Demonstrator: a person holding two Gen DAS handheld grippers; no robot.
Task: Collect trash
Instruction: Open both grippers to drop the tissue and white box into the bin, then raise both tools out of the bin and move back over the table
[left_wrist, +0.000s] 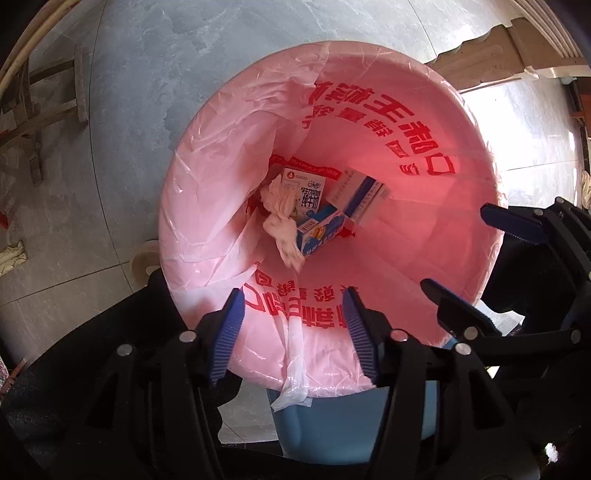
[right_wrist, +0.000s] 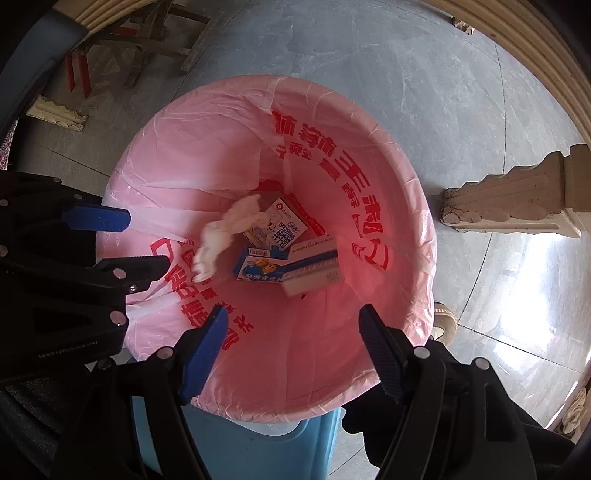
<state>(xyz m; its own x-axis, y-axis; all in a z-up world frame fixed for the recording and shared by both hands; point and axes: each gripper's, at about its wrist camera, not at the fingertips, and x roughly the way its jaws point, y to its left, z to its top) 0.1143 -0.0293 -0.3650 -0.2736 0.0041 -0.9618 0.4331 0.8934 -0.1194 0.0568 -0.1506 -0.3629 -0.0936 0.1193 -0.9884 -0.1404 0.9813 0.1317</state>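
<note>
A: Trash, where is it?
B: At the bottom of the bin (left_wrist: 332, 424), inside its pink bag (left_wrist: 406, 155): a milk carton (left_wrist: 308, 195), a crumpled tissue (left_wrist: 280, 218), a blue-and-white box (left_wrist: 319, 230) and a flat box (left_wrist: 360, 197).
A: And each gripper?
B: Left gripper (left_wrist: 293, 332) hangs over the near rim, jaws apart, nothing between them. Right gripper (right_wrist: 293, 350) likewise: pointing down into the bag, jaws apart and empty.

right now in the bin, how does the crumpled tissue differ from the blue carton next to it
The tissue is white, soft and crumpled, without print; the blue carton is a rigid box with a barcode and cartoon print. The tissue sprawls up the pink liner; the carton lies flat. Both rest at the bin's bottom.
</note>
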